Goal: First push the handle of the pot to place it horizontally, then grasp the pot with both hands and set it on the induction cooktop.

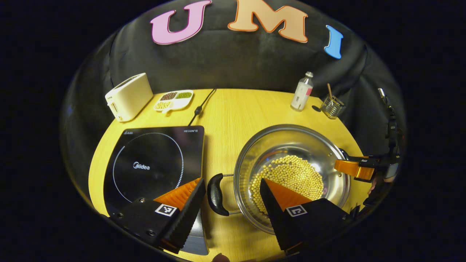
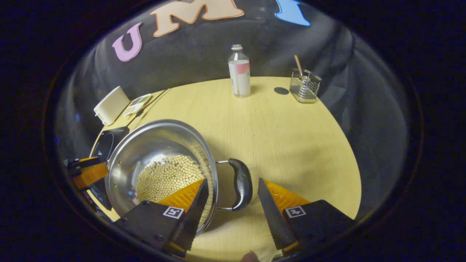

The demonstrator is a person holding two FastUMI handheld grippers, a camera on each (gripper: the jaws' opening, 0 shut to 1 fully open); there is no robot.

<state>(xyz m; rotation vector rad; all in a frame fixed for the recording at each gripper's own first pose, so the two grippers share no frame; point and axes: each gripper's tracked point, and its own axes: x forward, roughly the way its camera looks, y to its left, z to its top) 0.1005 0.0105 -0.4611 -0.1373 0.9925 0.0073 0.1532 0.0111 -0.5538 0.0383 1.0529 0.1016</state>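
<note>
A steel pot (image 1: pixel 291 145) holding yellow beans (image 1: pixel 291 174) stands on the wooden table, to the right of the black induction cooktop (image 1: pixel 153 163). Its two black handles point left and right. My left gripper (image 1: pixel 232 181) is open, with the left handle (image 1: pixel 215 194) between its fingers; one finger hangs over the cooktop, the other over the beans. My right gripper (image 2: pixel 232 181) is open around the right handle (image 2: pixel 242 183). In the left gripper view the right gripper (image 1: pixel 358 168) sits at the pot's far rim. The left gripper (image 2: pixel 87 171) shows beyond the pot (image 2: pixel 156 145) in the right gripper view.
At the back left stand a cream toaster (image 1: pixel 129 96) and a divided dish of grains (image 1: pixel 174 99). A cord (image 1: pixel 202 105) runs back from the cooktop. A bottle (image 2: pixel 239 71), a small dark disc (image 2: pixel 281 90) and a wire holder (image 2: pixel 305 85) stand at the back right.
</note>
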